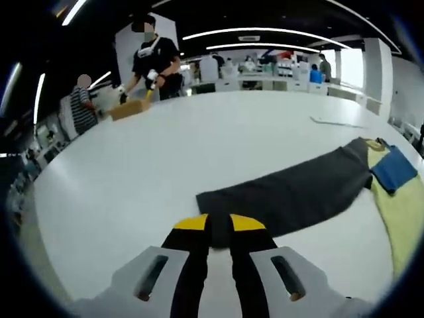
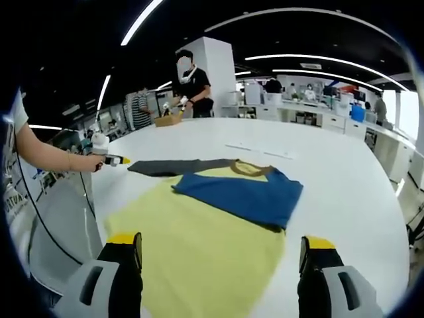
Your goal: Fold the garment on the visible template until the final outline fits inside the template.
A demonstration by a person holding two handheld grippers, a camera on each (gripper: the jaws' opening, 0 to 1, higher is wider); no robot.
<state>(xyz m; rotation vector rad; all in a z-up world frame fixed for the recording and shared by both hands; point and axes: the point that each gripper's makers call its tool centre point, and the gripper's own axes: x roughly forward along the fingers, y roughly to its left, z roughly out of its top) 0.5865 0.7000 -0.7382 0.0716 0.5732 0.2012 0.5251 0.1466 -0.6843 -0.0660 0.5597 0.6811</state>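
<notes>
Item: shirt (image 2: 199, 232), yellow, with blue (image 2: 242, 192) and grey (image 1: 291, 192) sleeves, flat on the white table (image 1: 165, 152). We judged it light, limp, best taken at hems. Left gripper (image 1: 218, 228) was pinched on the grey cuff, arm stretched out; right gripper (image 2: 222, 255) hovered wide, holding nothing.

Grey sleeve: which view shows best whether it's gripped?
Left gripper view: the left gripper is shut on the grey sleeve end, close up. Right gripper view shows the sleeve small and far.
</notes>
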